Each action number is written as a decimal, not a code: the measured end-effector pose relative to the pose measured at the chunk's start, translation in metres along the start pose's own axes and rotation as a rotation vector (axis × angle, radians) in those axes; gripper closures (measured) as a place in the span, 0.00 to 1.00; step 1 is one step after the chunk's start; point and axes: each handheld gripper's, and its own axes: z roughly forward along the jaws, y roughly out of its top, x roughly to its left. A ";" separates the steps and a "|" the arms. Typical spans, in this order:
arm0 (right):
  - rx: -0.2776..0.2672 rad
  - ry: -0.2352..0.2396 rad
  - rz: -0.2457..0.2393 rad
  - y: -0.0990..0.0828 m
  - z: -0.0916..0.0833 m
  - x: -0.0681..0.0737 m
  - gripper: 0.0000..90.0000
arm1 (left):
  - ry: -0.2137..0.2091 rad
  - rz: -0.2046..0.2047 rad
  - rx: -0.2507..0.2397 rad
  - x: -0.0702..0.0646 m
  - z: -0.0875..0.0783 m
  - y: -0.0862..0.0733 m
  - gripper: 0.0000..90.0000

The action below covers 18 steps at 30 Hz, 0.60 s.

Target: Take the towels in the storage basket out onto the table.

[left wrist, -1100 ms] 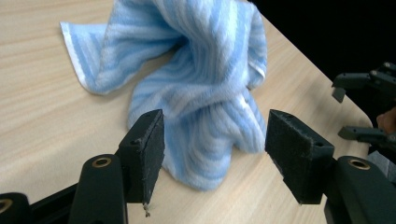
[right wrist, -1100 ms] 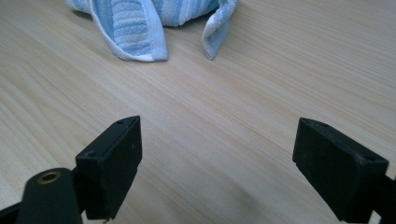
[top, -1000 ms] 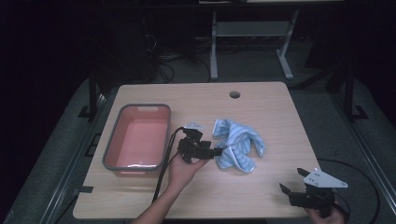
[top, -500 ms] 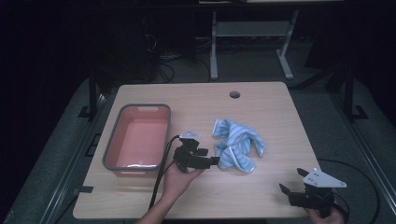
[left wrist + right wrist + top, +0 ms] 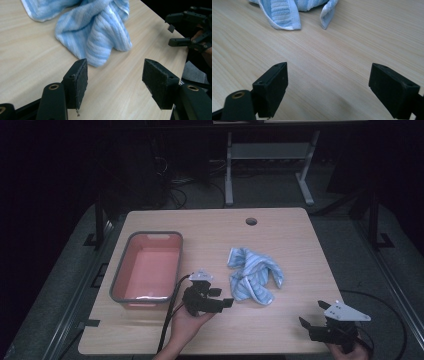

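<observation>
Nothing is gripped yet: the crumpled blue towel (image 5: 254, 276) lies on the table (image 5: 295, 245) at two o'clock from the left gripper (image 5: 220, 299), jaws apart and empty, while the right gripper (image 5: 314, 316), also gaping, waits at five o'clock, the pink tub (image 5: 146, 269) unfilled

The towel (image 5: 252, 275) was light blue with paler, near-white stripes and a white edging along its hem. The bin (image 5: 148, 269) was salmon pink inside, with a grey rim. The table (image 5: 280, 232) showed pale, light-wood grain running in fine lines. Both the left gripper (image 5: 221, 297) and the right gripper (image 5: 311, 316) were black; the right one carried a grey plate on top, and brass-coloured rivets dotted the black jaws.
</observation>
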 end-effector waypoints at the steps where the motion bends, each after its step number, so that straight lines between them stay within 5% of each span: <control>1: 0.005 0.001 0.007 0.000 0.000 0.001 0.17 | 0.001 -0.001 0.001 0.000 0.000 -0.001 0.41; 18: 0.003 -0.001 -0.009 0.001 0.001 0.004 0.17 | 0.012 0.010 0.002 -0.005 -0.013 -0.029 0.40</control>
